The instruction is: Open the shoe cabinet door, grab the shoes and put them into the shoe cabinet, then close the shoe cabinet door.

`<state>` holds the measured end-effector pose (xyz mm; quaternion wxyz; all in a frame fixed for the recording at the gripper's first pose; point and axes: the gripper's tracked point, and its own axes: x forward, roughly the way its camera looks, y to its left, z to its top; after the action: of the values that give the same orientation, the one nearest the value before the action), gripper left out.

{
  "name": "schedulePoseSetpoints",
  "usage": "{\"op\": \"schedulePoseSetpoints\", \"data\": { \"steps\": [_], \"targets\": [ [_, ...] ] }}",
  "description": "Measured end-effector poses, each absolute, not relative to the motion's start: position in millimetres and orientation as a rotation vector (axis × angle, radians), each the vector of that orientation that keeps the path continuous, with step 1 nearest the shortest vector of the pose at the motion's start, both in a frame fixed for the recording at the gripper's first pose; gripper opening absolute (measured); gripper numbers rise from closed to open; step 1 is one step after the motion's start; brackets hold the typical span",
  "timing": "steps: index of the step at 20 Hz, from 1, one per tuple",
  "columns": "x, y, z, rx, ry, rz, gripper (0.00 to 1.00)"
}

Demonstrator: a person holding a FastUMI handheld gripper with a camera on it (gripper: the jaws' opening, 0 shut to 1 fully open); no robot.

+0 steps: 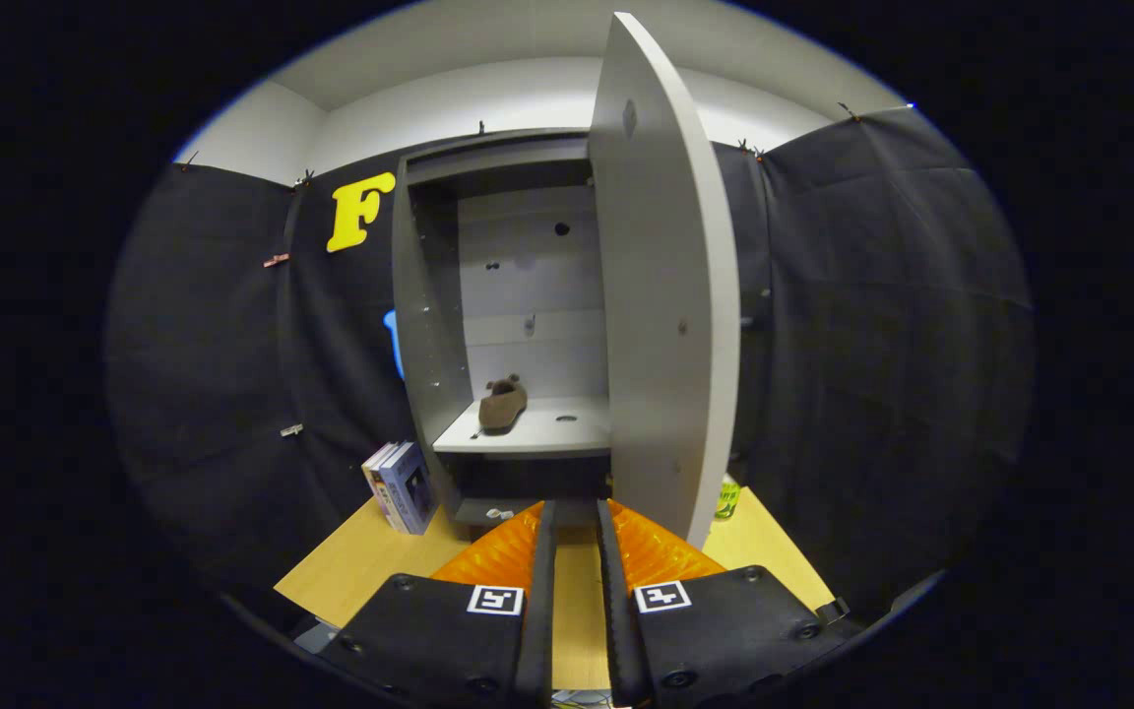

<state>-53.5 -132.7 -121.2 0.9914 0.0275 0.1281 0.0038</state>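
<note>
Sitting on the shelf (537,433) inside the shoe cabinet (429,325), mid-frame, is a brown shoe (502,405). Cabinet door (665,295) hangs open just right of centre. Gripper (575,512) fingers at bottom centre are narrow, holding nothing, over the wooden surface (370,561).

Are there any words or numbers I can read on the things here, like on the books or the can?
None can be read.
books left of the shoe cabinet: cover print too small.
can behind the open door: label blurred.
gripper, fingers slightly apart, holding nothing: square black-and-white markers, no words.
</note>
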Motion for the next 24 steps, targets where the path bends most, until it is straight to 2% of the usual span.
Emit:
{"op": "schedulePoseSetpoints", "data": {
  "steps": [6,17,24],
  "targets": [
    [-42,-80,-216,0.053,0.460,0.102,0.27],
    [-35,-24,-396,0.038,0.778,0.111,0.27],
    [-25,-12,-485,0.039,0.904,0.080,0.27]
  ]
}}
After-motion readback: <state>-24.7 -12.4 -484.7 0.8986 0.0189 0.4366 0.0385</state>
